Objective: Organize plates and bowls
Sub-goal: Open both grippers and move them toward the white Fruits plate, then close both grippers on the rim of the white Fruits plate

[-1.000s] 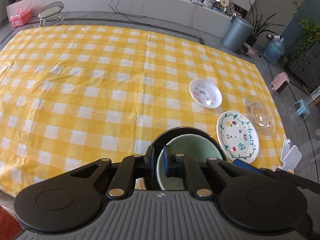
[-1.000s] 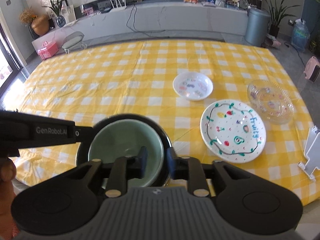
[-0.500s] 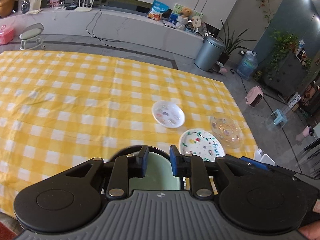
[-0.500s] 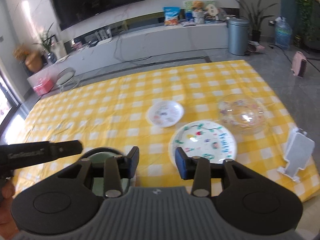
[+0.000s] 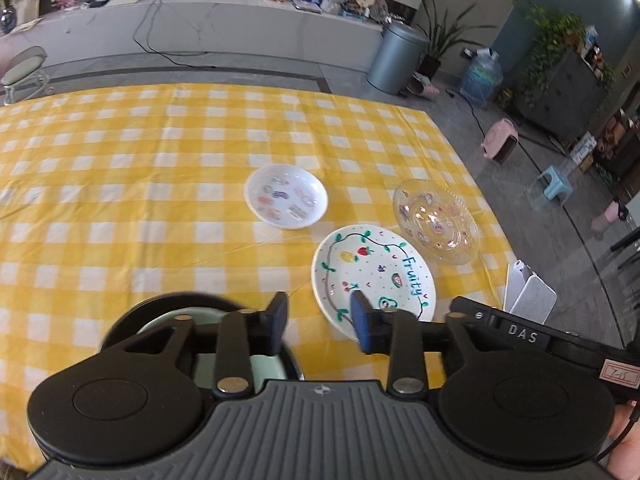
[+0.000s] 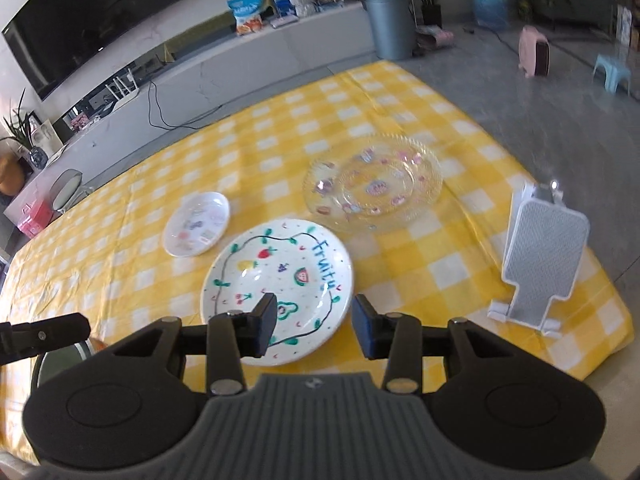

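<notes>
A pale green bowl (image 5: 264,364) sits inside a black bowl (image 5: 168,300) at the table's near edge, partly hidden under my left gripper (image 5: 318,322), which is open and empty above its right rim. The white "Fruity" plate (image 5: 372,268) (image 6: 276,276), a small white sticker dish (image 5: 286,196) (image 6: 196,224) and a clear glass plate (image 5: 436,220) (image 6: 372,184) lie to the right. My right gripper (image 6: 314,324) is open and empty over the Fruity plate's near rim. The black bowl's edge (image 6: 40,364) shows at lower left.
A yellow checked cloth (image 5: 120,184) covers the table. A white phone stand (image 6: 540,256) (image 5: 528,296) stands at the table's right edge. The other gripper's arm (image 5: 520,336) (image 6: 40,334) crosses each view. Beyond are a bin (image 5: 396,58) and a counter.
Both grippers opened wide and let go of the stacked bowls. They lifted back and swung right, the right one now over the Fruity plate.
</notes>
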The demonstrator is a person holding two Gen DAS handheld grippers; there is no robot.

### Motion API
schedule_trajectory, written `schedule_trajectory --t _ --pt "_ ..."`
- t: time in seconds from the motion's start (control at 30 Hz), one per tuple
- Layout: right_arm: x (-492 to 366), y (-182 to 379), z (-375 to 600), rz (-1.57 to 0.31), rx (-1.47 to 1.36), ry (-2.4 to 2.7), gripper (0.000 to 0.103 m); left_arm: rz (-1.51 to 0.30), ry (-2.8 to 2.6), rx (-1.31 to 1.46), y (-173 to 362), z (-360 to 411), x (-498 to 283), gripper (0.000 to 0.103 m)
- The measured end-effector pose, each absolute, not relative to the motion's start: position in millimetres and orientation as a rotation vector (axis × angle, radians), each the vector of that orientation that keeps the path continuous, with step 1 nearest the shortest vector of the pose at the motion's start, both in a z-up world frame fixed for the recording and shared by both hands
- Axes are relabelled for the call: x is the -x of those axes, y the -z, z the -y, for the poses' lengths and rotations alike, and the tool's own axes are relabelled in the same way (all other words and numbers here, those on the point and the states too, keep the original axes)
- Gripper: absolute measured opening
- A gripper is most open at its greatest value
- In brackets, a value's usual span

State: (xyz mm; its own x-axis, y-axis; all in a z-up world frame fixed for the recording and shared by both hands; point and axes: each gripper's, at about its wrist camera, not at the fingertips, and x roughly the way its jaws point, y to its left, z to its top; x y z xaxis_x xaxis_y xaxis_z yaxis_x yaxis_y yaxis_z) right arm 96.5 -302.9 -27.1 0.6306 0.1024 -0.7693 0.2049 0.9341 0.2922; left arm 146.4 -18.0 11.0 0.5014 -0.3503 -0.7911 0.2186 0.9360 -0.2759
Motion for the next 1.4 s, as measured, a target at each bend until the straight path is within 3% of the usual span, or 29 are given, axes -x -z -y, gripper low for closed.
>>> schedule_trajectory --t 0.13,0.43,0.7,0.93,1.03,1.17,1.4 --pt "-108.6 40.4 311.6 -0.909 -0.434 0.034 0.047 -1.025 0.342 0.125 1.6 28.9 -164.8 0.05" --pt "-135.8 66.2 330.1 -0.959 -0.522 0.047 0.045 -1.102 0.305 0.049 26.7 55.9 -203.4 0.05" --pt "-154.7 84.3 343.2 -1.003 -0.568 0.06 0.028 -1.162 0.223 0.002 54.8 71.7 -232.7 0.048" --pt "-157.5 93.4 348.8 -1.016 -0.626 0.049 0.026 -1.248 0.205 0.064 76.2 70.9 -248.0 0.042" --pt "-158.4 93.9 348.2 -1.013 -0.62 0.048 0.02 -1.255 0.22 0.089 79.2 73.3 -249.2 0.04" --pt "-159.2 96.7 350.2 -1.017 -0.651 0.038 0.014 -1.257 0.247 0.099 79.8 79.8 -250.7 0.028" --pt "-158.7 98.0 352.9 -1.016 -0.681 0.038 0.013 -1.256 0.251 0.097 80.2 81.7 -252.5 0.026"
